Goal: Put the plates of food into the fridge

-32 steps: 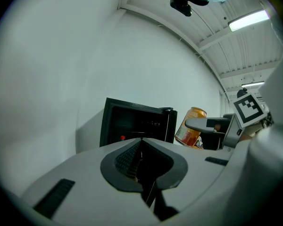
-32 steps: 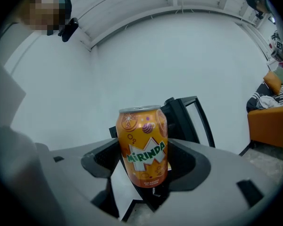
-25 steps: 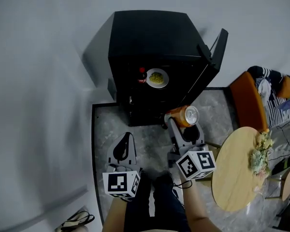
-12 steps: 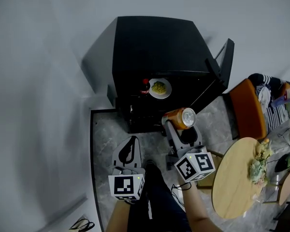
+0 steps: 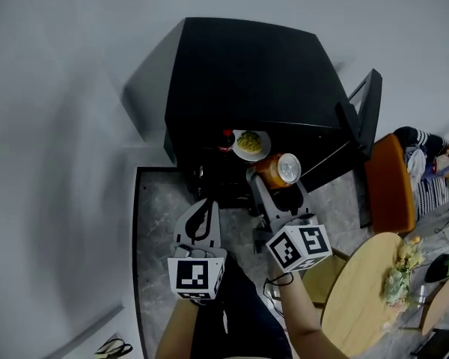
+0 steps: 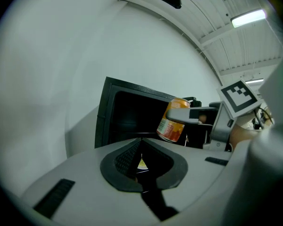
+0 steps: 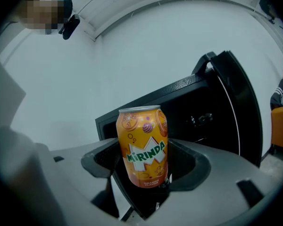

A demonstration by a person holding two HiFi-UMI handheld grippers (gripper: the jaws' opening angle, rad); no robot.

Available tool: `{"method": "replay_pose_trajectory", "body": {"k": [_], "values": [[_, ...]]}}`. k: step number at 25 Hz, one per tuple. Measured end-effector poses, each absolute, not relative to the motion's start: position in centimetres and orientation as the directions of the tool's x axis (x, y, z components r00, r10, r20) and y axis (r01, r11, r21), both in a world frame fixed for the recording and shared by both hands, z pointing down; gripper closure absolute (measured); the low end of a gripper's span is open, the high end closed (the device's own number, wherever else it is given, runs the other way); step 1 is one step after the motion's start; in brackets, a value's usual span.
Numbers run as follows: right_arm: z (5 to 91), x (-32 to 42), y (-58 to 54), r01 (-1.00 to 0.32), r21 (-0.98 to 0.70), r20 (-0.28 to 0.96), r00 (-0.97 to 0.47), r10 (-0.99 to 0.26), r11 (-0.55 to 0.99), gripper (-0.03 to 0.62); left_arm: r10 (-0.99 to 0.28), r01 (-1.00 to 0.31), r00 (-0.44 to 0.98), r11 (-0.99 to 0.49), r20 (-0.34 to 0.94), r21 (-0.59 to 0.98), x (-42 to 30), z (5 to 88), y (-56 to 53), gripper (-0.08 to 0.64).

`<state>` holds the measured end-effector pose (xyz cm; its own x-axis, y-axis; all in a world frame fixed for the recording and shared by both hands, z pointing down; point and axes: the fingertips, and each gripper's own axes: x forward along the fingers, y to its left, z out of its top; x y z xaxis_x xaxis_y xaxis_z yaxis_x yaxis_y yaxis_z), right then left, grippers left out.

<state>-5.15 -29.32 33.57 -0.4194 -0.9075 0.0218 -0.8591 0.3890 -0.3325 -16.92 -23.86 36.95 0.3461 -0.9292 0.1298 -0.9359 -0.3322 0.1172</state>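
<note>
My right gripper (image 5: 278, 179) is shut on an orange Mirinda can (image 7: 142, 146), held upright right in front of the open black fridge (image 5: 247, 73). The can (image 5: 281, 170) hangs just before the fridge's opening, close to a white plate of yellow food (image 5: 250, 143) that sits on a shelf inside. A red-capped bottle (image 5: 226, 137) stands left of the plate. My left gripper (image 5: 200, 223) is shut and holds nothing, lower left of the can, outside the fridge. In the left gripper view the can (image 6: 172, 120) shows between the right gripper's jaws.
The fridge door (image 5: 367, 118) stands open to the right. An orange chair (image 5: 389, 185) and a round wooden table (image 5: 367, 294) with flowers (image 5: 398, 275) are at right. The floor (image 5: 153, 223) is grey marble. White walls surround the fridge. The person's legs show at the bottom.
Both grippers have moved forward toward the fridge. The can has gone from well in front of the fridge to the edge of its opening, near the plate.
</note>
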Motion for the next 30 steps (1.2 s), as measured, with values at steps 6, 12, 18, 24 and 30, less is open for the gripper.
{"method": "replay_pose_trajectory", "body": {"k": [6,12,18,24,30], "values": [[35.4,-5.4,-34.8,-0.869,-0.299,0.049,-0.426,-0.903,0.394,0.287,-0.924,-0.937,0.347,-0.332,0.161,0.113,-15.6,37.8,-25.4,0.551],[36.1,-5.7,-38.5,-0.88,-0.267,0.078,-0.427,-0.901,0.394,0.287,-0.925,-0.941,0.336,-0.321,0.175,0.112,-15.5,37.5,-26.4,0.551],[36.0,-5.9,-40.8,-0.888,-0.241,0.076,-0.42,-0.904,0.392,0.287,-0.929,-0.947,0.315,-0.294,0.193,0.126,-16.0,38.0,-26.9,0.551],[35.6,-6.3,-42.1,-0.903,-0.187,0.047,-0.402,-0.914,0.387,0.288,-0.929,-0.949,0.308,-0.286,0.206,0.132,-15.9,38.4,-26.9,0.551],[35.2,-7.0,-43.0,-0.923,-0.089,0.002,-0.377,-0.926,0.375,0.288,-0.926,-0.947,0.314,-0.291,0.21,0.136,-15.7,38.6,-26.5,0.551]]}}
